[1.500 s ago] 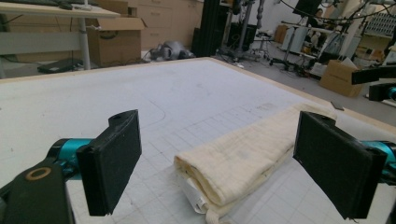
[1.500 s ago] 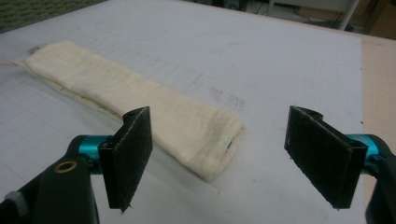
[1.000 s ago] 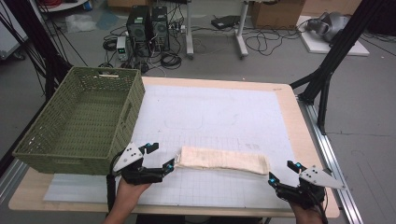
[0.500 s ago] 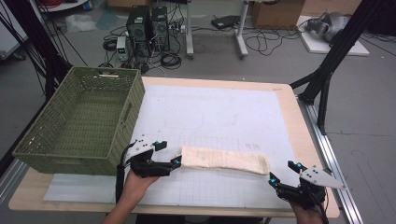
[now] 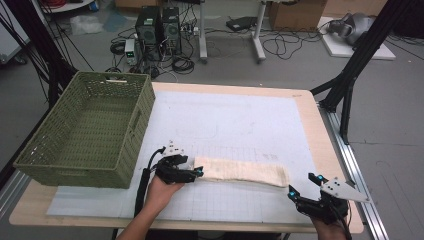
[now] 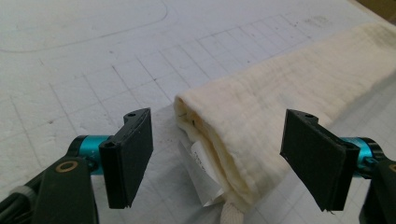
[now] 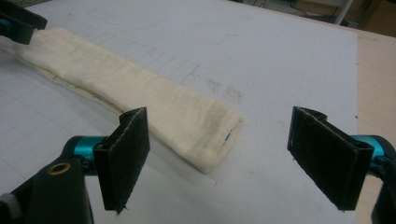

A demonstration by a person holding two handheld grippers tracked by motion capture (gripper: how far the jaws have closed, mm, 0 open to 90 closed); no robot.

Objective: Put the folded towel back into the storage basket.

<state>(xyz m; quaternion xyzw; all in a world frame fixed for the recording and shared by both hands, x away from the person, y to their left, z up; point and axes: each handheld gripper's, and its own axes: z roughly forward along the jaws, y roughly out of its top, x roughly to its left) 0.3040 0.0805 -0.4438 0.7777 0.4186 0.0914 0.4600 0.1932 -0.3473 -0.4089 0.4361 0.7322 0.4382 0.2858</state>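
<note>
A cream cloth (image 5: pixel 242 171), folded into a long strip, lies on the white gridded mat (image 5: pixel 240 120) near the table's front. My left gripper (image 5: pixel 196 173) is open at the cloth's left end, its jaws on either side of the folded end (image 6: pixel 219 140), where a white label (image 6: pixel 203 175) sticks out. My right gripper (image 5: pixel 302 186) is open just right of the cloth's other end (image 7: pixel 205 126), a little short of it, with nothing between its jaws.
A green woven basket (image 5: pixel 87 130) stands on the table's left side, close beside my left hand. The mat stretches away beyond the cloth. The table's front and right edges (image 5: pixel 345 165) run near my right gripper. Cables and computer cases (image 5: pixel 157 25) lie on the floor behind.
My left gripper has moved right, up to the cloth's left end, so its jaws now flank it. My right gripper has barely shifted.
</note>
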